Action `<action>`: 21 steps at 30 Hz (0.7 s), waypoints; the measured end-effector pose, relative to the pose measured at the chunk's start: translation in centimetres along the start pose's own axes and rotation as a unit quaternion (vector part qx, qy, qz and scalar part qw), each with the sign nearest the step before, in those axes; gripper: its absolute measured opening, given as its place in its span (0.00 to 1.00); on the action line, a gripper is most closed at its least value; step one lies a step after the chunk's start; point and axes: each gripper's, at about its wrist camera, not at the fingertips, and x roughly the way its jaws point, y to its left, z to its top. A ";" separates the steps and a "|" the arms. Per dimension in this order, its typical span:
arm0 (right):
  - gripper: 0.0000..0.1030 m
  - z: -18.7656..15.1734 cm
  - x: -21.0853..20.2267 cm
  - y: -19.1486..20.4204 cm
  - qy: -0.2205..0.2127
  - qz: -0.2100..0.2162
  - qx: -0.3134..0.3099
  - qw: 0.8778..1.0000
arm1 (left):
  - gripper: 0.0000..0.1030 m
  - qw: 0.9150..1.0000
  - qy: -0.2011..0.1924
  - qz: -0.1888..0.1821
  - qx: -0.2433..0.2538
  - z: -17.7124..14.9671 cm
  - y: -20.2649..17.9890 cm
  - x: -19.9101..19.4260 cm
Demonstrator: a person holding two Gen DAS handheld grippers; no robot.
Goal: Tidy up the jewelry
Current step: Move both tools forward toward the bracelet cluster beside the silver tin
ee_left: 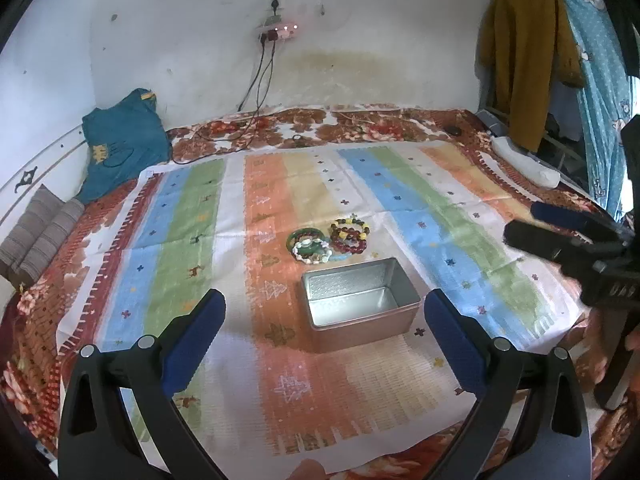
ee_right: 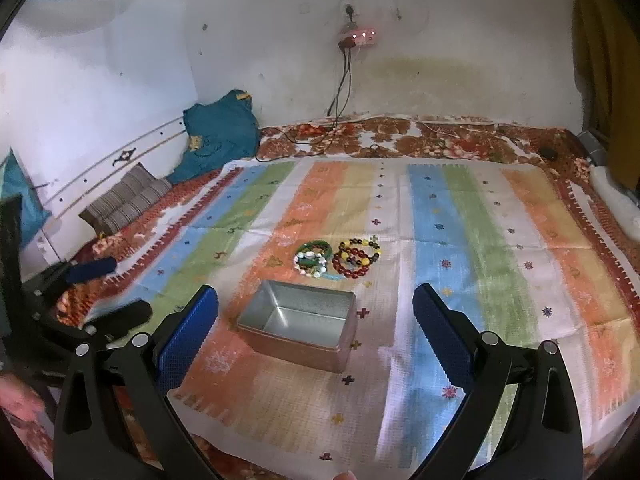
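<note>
Bracelets (ee_left: 328, 241): heaped on striped cloth (ee_left: 180, 216) over the bed, just behind the empty tin (ee_left: 358, 300).
Left claw (ee_left: 324, 340), right claw (ee_right: 316, 332): both spread, holding nothing.
Risk: loops overlap; one pinch may lift several, or nudge the light tin.

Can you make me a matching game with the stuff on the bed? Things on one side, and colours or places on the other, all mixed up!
Things:
1. metal tin
2. beaded bracelets
3. teal cloth
4. left gripper

Clues:
A. bunched in the corner by the wall
B. jaws wide apart, holding nothing
C. piled just beyond the tin
D. silver inside, nothing in it

Pairs: 1-D, 2-C, 3-A, 4-B
</note>
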 end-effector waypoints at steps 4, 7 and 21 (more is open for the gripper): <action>0.96 0.0 -0.5 0.1 0.002 0.003 0.001 1.000 | 0.95 1.000 0.010 0.000 0.005 0.0 -0.1 0.4; 0.96 -0.7 0.0 0.2 0.019 -0.003 -0.009 1.000 | 0.95 1.000 0.014 0.002 0.008 0.1 -0.3 0.5; 0.96 -2.1 0.8 -0.1 0.037 -0.015 -0.020 0.999 | 0.95 1.000 0.024 -0.003 -0.010 -0.4 -0.1 0.7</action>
